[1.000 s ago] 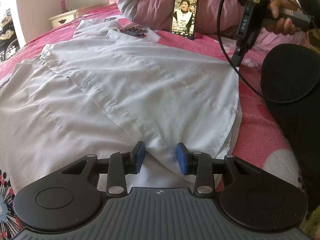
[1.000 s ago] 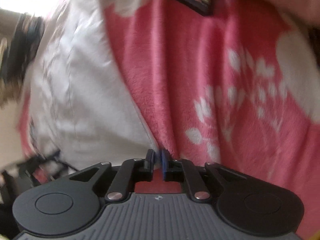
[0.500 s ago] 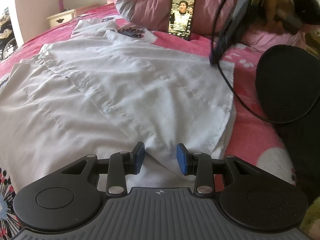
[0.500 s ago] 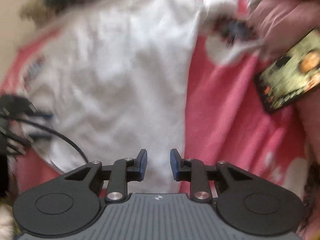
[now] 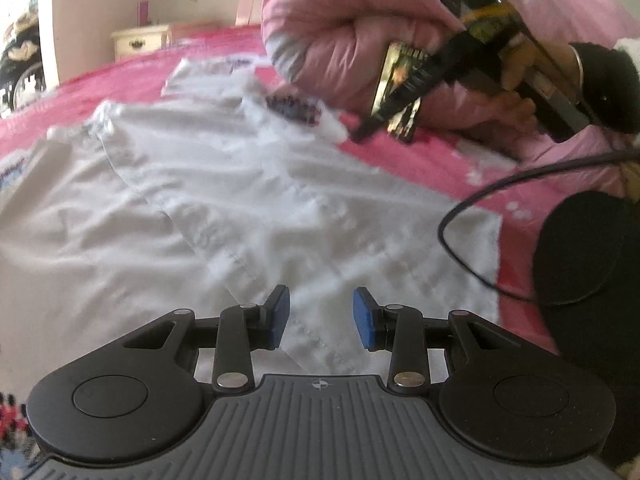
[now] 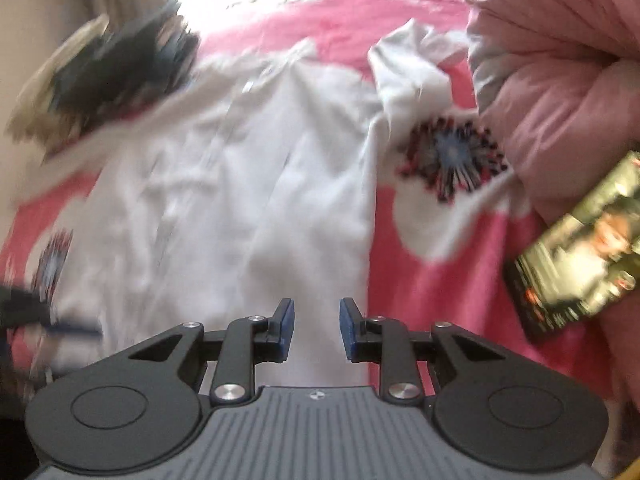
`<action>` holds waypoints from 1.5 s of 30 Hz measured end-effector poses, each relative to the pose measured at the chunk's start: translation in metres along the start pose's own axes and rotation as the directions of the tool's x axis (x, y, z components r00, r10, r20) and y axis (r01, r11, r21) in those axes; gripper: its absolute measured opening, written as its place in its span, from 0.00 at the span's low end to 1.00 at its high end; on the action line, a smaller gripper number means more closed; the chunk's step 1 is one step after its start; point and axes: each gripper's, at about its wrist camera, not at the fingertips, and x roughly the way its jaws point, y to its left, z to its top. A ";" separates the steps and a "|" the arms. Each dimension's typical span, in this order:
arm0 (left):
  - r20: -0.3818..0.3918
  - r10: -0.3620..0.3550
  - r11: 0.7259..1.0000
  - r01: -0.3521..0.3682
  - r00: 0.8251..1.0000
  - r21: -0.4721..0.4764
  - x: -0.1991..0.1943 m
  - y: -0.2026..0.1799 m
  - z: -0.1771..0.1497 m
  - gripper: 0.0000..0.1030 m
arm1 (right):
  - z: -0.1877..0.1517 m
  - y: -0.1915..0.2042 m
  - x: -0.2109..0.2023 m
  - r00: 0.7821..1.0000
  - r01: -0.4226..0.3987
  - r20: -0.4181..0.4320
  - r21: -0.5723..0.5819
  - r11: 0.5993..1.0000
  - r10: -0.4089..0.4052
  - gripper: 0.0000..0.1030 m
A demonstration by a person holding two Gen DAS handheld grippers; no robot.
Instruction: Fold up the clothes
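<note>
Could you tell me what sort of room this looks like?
Most likely a bedroom: the white shirt lies on a pink floral blanket, with a bunched pink duvet and a small cream nightstand beyond.

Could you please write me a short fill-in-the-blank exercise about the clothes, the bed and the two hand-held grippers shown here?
1. The white shirt lies spread on a bed cover whose main colour is ____.
2. A phone with a lit screen leans against the ____ quilt.
3. The left hand-held gripper hangs over the shirt and holds ____.
4. The right hand-held gripper has blue pads with ____ between them.

Missing words: pink; pink; nothing; nothing
</note>
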 end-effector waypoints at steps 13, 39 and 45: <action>0.026 -0.051 0.989 0.054 0.998 -0.137 0.003 0.044 0.006 0.34 | 0.074 -0.003 0.021 0.996 0.081 0.042 0.006 0.997 -0.081 0.27; 0.038 -0.199 0.935 0.201 0.979 -0.292 0.027 0.074 -0.008 0.34 | 0.324 -0.035 0.277 0.831 0.551 0.110 -0.026 0.834 -0.546 0.63; 0.038 -0.192 0.932 0.194 0.981 -0.306 0.027 0.074 -0.009 0.34 | 0.316 -0.052 0.252 0.846 0.511 0.129 0.084 0.855 -0.518 0.06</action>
